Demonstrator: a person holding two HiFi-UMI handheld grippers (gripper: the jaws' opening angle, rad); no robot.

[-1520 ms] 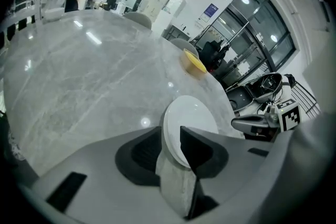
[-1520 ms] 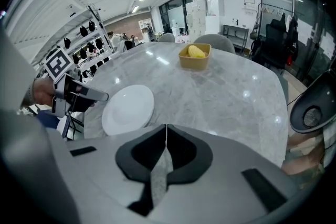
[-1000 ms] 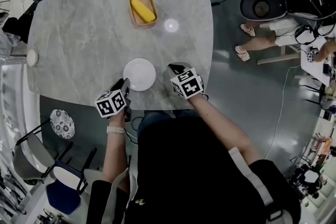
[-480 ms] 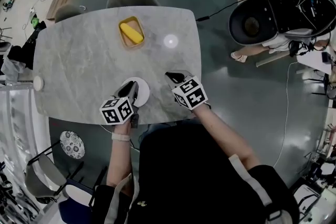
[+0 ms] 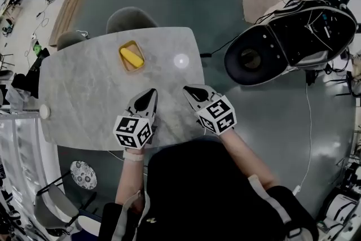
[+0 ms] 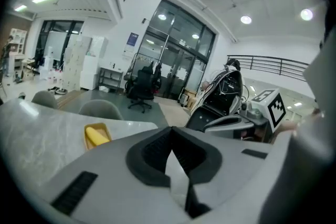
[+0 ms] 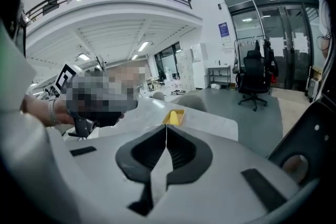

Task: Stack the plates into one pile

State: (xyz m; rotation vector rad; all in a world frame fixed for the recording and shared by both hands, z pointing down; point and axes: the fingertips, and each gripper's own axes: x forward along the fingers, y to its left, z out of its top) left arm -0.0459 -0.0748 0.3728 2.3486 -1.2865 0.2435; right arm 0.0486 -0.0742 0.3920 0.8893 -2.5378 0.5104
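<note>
No white plate shows on the grey marble table; my left gripper hangs over the spot where one lay. The left gripper is raised above the table's near edge, pointing away from me. Its jaws have just been closing and now meet with nothing between them. My right gripper is held up beside it, to the right, near the table's right edge. Its jaws also meet and hold nothing.
A yellow tray with a yellow thing in it sits at the table's far side. A small white object lies at the left edge. Two chairs stand behind the table. A patterned plate sits low at left, a black machine at right.
Both grippers have risen off the table toward the head camera. The left gripper's jaws went from open to shut. The white plate by the near edge has gone out of sight behind the left gripper.
</note>
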